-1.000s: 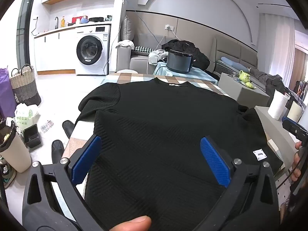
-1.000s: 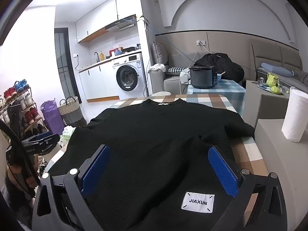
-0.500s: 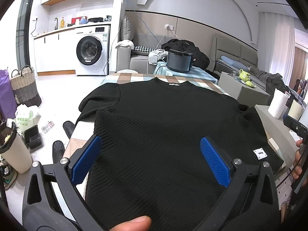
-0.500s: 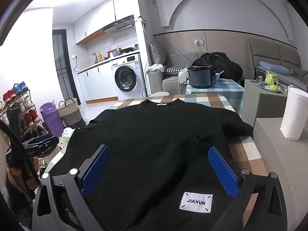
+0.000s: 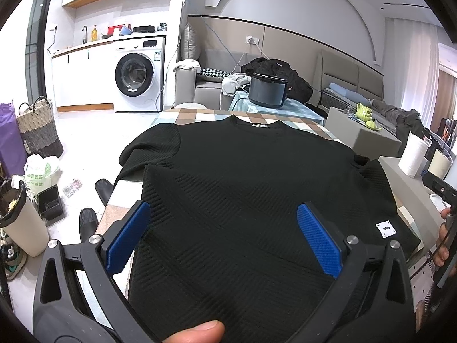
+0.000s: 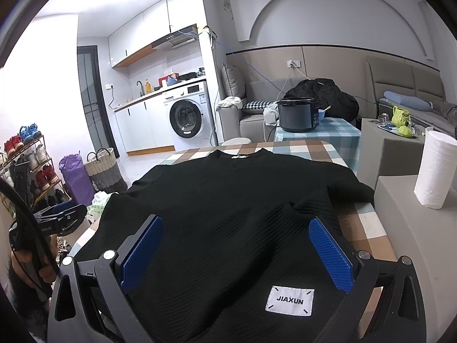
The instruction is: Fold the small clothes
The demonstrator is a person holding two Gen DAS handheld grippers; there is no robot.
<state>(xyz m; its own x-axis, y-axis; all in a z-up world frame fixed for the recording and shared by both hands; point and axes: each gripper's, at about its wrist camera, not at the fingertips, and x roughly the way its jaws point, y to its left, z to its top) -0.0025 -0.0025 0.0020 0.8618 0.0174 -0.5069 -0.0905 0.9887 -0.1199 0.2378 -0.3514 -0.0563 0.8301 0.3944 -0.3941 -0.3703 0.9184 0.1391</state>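
Observation:
A black ribbed short-sleeved top lies flat on the checked table, collar at the far end, hem near me. It also shows in the right wrist view, with a white JIAXUN label near the hem. My left gripper is open and empty, hovering over the hem's left part. My right gripper is open and empty over the hem's right part, just behind the label. The left sleeve hangs over the table's left edge.
A grey rice cooker stands on a second table beyond. A paper towel roll stands on a grey block at the right. A bin, shoes and a basket are on the floor at the left.
Both grippers have shifted only slightly over the top. Both stay open and empty.

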